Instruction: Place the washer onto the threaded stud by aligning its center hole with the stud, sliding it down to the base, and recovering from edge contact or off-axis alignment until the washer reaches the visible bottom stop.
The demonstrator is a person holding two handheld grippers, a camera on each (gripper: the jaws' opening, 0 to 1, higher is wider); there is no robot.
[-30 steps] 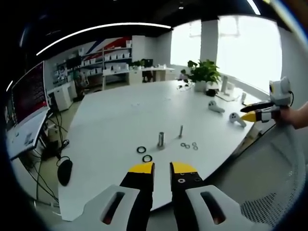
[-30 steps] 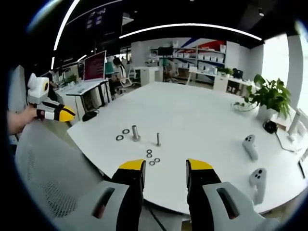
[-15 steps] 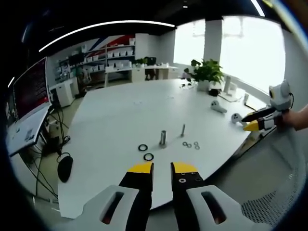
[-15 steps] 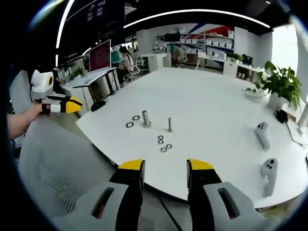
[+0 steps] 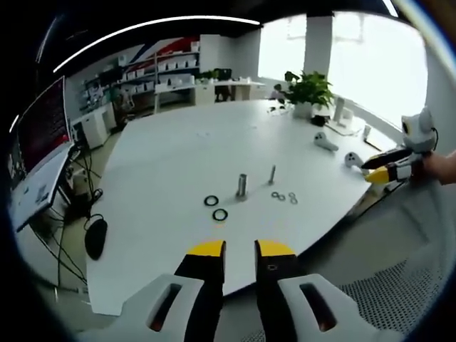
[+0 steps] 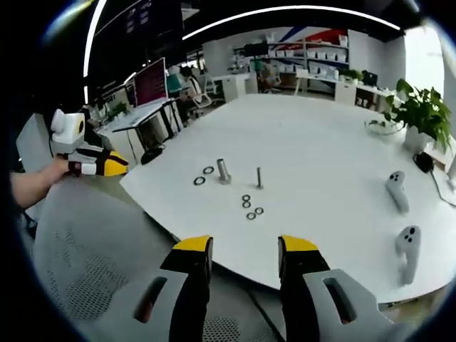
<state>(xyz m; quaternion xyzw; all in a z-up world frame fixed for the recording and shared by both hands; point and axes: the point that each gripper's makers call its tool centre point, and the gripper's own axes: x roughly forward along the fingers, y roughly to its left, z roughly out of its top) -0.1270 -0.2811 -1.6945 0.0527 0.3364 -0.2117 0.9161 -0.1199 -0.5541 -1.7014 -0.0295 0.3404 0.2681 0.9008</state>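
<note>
The right gripper (image 6: 244, 248), jaws apart and empty, hangs off the white table (image 6: 320, 149), where three washers (image 6: 250, 206) lie near the thin stud (image 6: 259, 178), with the left gripper (image 6: 107, 164) at left.

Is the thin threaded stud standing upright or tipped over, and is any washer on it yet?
Upright: the threaded stud stands vertical on the table. Nothing visibly ringed on it; the small washers lie flat beside it.

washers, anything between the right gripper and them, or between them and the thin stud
Nothing visible. In the right gripper view, only bare table edge lies between the right gripper and the three small washers, and the thin stud stands just beyond them with clear tabletop between. The thicker stud stands off to one side.
</note>
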